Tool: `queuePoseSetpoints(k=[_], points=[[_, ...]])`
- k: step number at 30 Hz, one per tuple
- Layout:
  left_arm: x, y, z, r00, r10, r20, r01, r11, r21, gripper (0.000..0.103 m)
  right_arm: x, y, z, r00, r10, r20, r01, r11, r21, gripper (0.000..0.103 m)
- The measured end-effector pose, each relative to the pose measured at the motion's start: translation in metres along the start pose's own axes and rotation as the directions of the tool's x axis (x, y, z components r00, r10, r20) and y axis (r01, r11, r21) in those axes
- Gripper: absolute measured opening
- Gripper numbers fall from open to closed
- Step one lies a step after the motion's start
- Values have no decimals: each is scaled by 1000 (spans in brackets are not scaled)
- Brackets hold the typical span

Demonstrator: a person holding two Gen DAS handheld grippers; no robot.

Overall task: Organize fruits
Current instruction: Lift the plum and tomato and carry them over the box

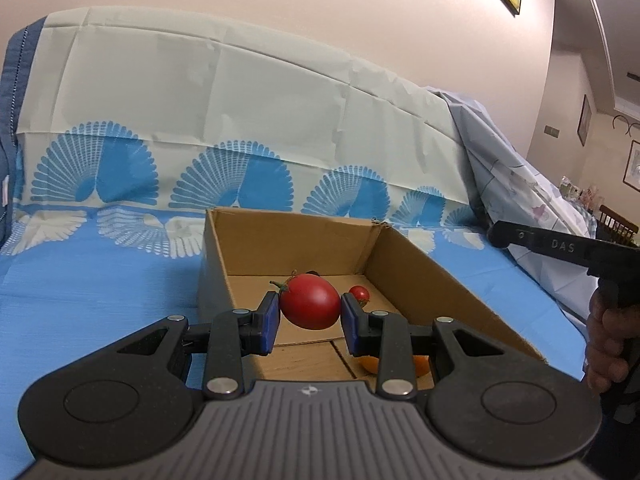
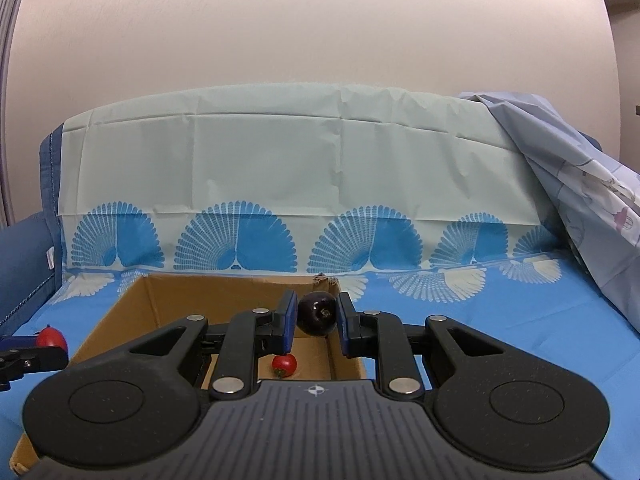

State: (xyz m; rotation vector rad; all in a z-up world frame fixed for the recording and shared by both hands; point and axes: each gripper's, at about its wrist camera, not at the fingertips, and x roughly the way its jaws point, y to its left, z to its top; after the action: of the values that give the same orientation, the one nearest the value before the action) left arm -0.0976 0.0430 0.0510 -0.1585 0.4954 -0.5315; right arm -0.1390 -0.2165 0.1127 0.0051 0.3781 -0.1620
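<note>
My left gripper (image 1: 309,308) is shut on a large red tomato (image 1: 309,302), held above the open cardboard box (image 1: 420,276). On the box floor lie a small red tomato (image 1: 359,293) and an orange fruit (image 1: 370,364), partly hidden by the fingers. In the right wrist view my right gripper (image 2: 317,316) is shut on a dark purple plum (image 2: 317,314) over the box's (image 2: 132,312) right wall. The small tomato (image 2: 284,365) lies below it inside the box. At the far left the big tomato (image 2: 51,337) shows in the left gripper's tip.
The box sits on a blue cloth (image 1: 100,292) with fan prints, draped over a sofa back (image 2: 280,152). A crumpled pale sheet (image 2: 592,208) lies at the right. A hand (image 1: 608,344) holds the right tool at the right edge of the left wrist view.
</note>
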Motion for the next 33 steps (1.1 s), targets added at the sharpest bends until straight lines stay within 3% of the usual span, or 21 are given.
queuePoseSetpoints(k=[16, 33], points=[[14, -29, -9, 998, -63, -12, 63, 995, 76, 37, 7, 14, 0, 1000, 10, -20, -11, 999, -47, 22], [17, -35, -13, 997, -68, -20, 70, 993, 96, 37, 12, 18, 0, 999, 21, -35, -23, 998, -56, 22]])
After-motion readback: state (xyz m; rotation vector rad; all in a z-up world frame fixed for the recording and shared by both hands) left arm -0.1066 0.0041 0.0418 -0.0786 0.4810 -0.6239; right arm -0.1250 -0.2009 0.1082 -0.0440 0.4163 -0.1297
